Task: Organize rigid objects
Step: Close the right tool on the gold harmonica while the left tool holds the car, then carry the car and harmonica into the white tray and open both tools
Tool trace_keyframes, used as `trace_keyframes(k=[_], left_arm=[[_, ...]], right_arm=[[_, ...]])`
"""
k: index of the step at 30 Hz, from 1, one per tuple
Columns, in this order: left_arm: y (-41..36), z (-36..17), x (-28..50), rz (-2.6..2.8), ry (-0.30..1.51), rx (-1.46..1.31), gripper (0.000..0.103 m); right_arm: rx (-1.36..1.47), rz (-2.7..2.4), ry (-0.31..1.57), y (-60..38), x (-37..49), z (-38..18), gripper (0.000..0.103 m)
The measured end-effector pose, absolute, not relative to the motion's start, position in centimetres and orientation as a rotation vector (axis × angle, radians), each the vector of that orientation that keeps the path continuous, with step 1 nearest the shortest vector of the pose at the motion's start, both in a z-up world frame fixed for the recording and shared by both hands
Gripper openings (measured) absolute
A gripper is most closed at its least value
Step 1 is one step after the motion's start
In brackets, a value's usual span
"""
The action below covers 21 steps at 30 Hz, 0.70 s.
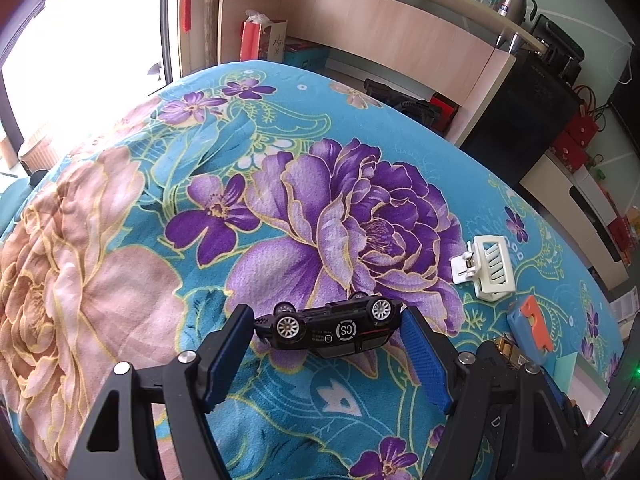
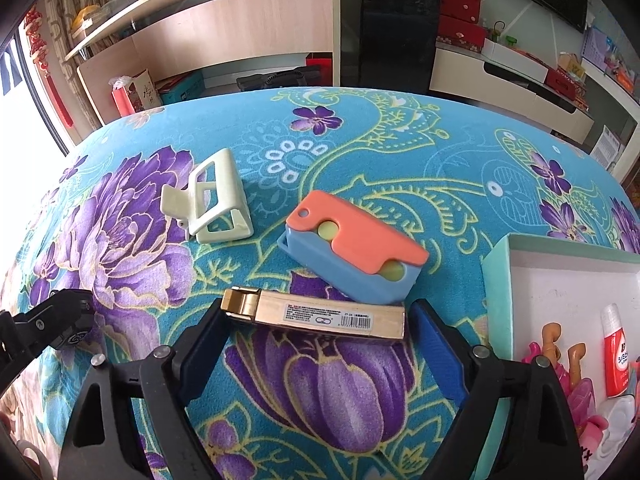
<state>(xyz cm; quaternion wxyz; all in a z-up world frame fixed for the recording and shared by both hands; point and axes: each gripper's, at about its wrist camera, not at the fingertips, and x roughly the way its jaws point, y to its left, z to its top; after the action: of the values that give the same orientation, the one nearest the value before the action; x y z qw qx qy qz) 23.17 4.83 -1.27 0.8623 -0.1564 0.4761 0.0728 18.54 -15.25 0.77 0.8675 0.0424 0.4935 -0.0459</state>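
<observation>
A black toy car [image 1: 328, 328] hangs upside down, wheels up, over the flowered blanket, and my left gripper [image 1: 324, 318] is shut on its two ends. In the right wrist view a gold stapler [image 2: 316, 316] lies on the blanket between the fingers of my right gripper [image 2: 318, 312]. Its left end is against the left finger; a thin gap shows at the right pad [image 2: 430, 332], so the jaws stand open around it. A white hair claw [image 2: 212, 200] and an orange-and-blue case [image 2: 352, 248] lie just beyond the stapler.
A mint-green box [image 2: 496, 300] stands at the right, holding a red-labelled tube [image 2: 616, 356] and pink items. Part of the left gripper's frame [image 2: 60, 320] shows at the left. Past the bed's far edge stand wooden shelves [image 2: 224, 36] and a black cabinet [image 2: 392, 28].
</observation>
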Motion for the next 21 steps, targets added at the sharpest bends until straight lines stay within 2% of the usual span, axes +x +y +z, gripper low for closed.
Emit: trace_keyframes(k=[2, 11, 21], left_arm=[[4.7, -1.3, 23.2, 0.152, 0.999, -0.320, 0.078], [4.0, -0.7, 23.2, 0.142, 0.986, -0.297, 0.078], [2.4, 1.8, 22.5, 0.098, 0.923, -0.262, 0.078]], right_arm=[[0.089, -0.106, 1.027, -15.5, 18.5, 0.9, 0.082], [0.152, -0.069, 1.021, -16.8, 18.7, 1.7, 0.082], [0.209, -0.092, 0.865, -20.5, 16.4, 8.3, 0.082]])
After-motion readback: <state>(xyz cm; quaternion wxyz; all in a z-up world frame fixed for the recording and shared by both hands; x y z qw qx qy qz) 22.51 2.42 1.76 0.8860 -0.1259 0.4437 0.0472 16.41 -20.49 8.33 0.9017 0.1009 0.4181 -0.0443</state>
